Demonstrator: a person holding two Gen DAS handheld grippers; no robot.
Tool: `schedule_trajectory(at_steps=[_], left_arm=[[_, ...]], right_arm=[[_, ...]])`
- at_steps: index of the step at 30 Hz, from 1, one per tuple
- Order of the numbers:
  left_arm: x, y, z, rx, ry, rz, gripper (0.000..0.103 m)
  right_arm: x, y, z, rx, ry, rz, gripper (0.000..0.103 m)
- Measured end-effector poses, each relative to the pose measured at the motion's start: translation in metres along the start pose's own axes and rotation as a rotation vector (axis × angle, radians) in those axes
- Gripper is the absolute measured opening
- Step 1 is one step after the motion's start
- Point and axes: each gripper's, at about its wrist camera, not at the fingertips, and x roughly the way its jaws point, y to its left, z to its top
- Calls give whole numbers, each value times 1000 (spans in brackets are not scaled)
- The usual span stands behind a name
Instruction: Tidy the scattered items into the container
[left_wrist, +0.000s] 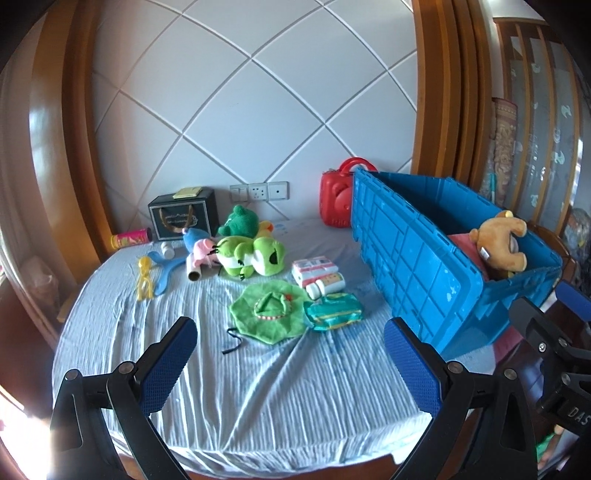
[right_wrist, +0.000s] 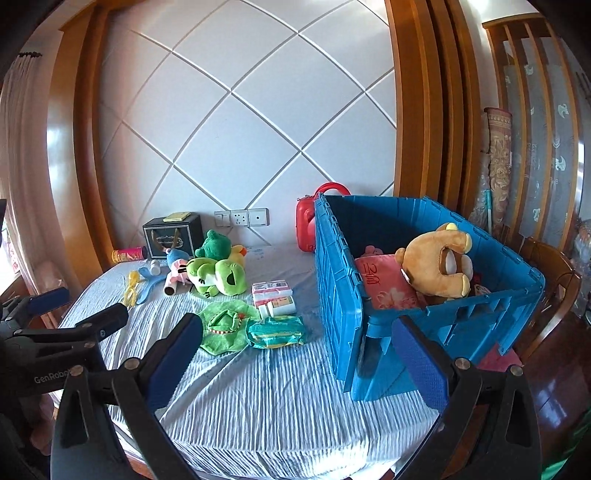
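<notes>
Left gripper (left_wrist: 290, 354) fingers released and spread, holding nothing; right gripper (right_wrist: 295, 354) likewise released and empty. Both hover over the blue-sheeted bed (left_wrist: 258, 387). Just ahead of the left fingers lie a green cloth hat (left_wrist: 267, 314) and, touching it, a teal wipes pack (left_wrist: 334, 312); beyond these, a white pill bottle (left_wrist: 327, 286) and a boxed pack (left_wrist: 314, 269). Farther ahead sit the frog plush (left_wrist: 251, 254), other soft toys and a blue hanger (left_wrist: 166, 267). Ahead-right of the right fingers stands the blue crate (right_wrist: 340, 295), holding a bear plush (right_wrist: 436, 262) and a pink cushion (right_wrist: 388, 291). Judgement: early stage; most items remain outside.
</notes>
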Motion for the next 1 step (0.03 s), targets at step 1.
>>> schedule_trajectory(at_steps=[1], left_arm=[[-2,2,-1,-6,-3,6,102]], right_arm=[[0,2,-1,-1,2,3,103]])
